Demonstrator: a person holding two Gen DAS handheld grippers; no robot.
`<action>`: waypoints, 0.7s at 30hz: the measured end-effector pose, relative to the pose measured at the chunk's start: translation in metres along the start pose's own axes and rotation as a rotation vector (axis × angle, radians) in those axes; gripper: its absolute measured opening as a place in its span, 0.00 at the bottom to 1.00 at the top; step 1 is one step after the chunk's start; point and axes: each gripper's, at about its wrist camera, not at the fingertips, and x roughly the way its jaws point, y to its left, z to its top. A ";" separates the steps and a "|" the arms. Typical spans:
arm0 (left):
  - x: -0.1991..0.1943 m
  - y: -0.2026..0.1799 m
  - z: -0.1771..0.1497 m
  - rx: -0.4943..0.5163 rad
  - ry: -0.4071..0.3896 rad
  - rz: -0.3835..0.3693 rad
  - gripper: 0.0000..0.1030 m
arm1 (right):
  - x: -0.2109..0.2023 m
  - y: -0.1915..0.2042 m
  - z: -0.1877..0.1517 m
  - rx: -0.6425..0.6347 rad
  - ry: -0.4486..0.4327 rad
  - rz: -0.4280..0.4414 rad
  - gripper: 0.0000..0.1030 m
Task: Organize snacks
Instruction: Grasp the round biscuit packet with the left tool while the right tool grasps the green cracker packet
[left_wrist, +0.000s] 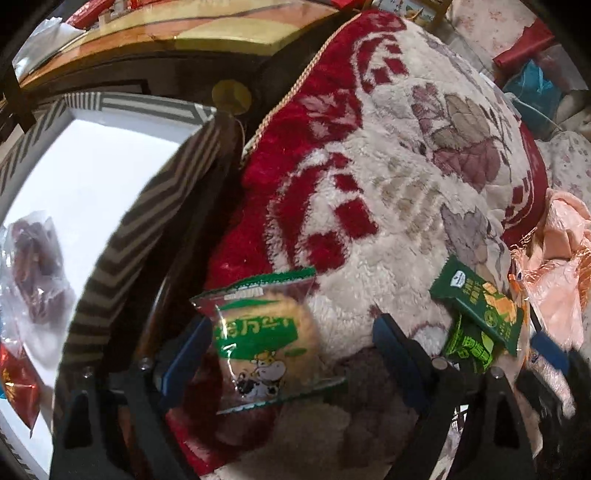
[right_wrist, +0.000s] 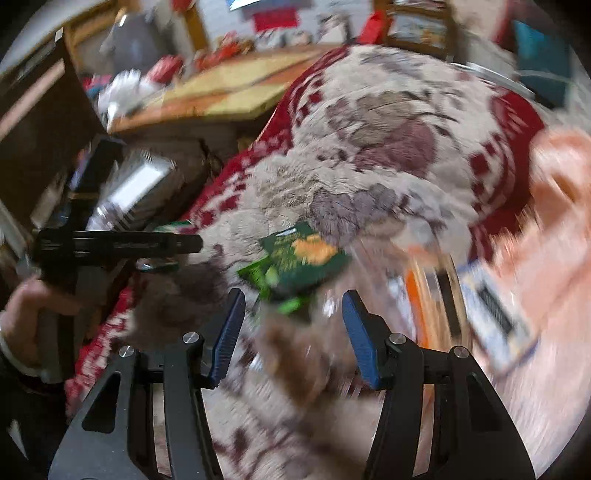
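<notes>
The left gripper (left_wrist: 291, 341), jaws wide, straddles a cookie packet (left_wrist: 260, 343) lying near the plush blanket's (left_wrist: 388, 177) edge; the right gripper (right_wrist: 293, 332), jaws apart and empty, nears green packets (right_wrist: 299, 264).

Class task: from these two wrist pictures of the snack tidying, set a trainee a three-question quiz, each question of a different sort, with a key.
1. True or false: the cake packet with the cartoon cow lies between the left gripper fingers, which stand apart from it.
2. Multiple choice: the dark green packet rests on (A) the plush red and white blanket, (B) a wooden floor, (C) a metal shelf.
3. Fill in: the bag of dark red snacks lies in the white ___ with the striped rim.

Key: 1 true; 2 A; 3 box. The right gripper is open with nothing gripped; its view is blurred.
</notes>
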 end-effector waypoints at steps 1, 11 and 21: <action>0.002 0.000 0.000 0.004 0.006 0.002 0.87 | 0.010 0.000 0.009 -0.032 0.030 0.005 0.53; 0.007 0.005 -0.002 0.008 0.025 0.016 0.88 | 0.057 0.002 0.060 -0.272 0.248 -0.014 0.53; 0.009 0.004 -0.002 0.010 0.035 0.023 0.88 | 0.029 0.014 0.058 -0.330 0.350 0.159 0.53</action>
